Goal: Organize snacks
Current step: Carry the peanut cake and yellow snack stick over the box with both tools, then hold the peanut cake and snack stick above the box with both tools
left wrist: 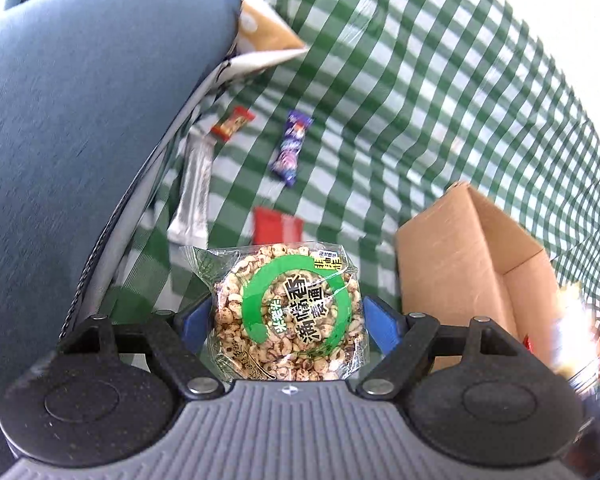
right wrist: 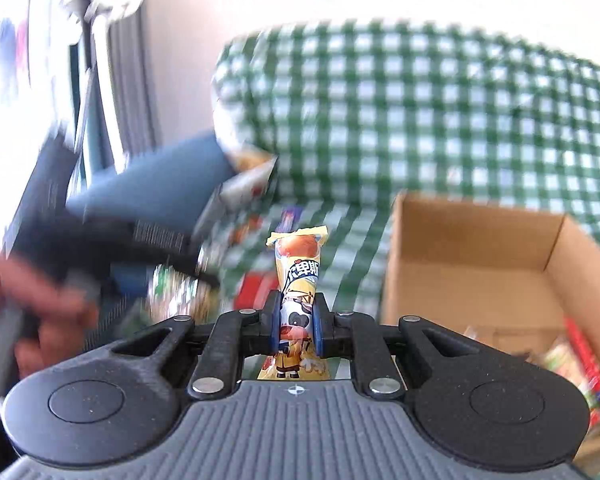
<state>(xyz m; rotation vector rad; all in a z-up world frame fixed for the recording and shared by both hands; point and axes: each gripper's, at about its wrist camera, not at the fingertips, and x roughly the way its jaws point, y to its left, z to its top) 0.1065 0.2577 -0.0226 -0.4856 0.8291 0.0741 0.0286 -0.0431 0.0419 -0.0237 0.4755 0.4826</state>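
Between the blue pads of your left gripper [left wrist: 286, 320] sits the puffed-grain pack [left wrist: 286, 314], clamped by its sides above the checked cloth [left wrist: 420, 92]. It looks light but crumbly, so squeeze gently on the edges. Your right gripper [right wrist: 296, 328] is closed on the yellow wrapped snack [right wrist: 298, 280], soft and slippery; keep hold near its middle. Beside it, the cardboard box [right wrist: 460, 252] stands open.
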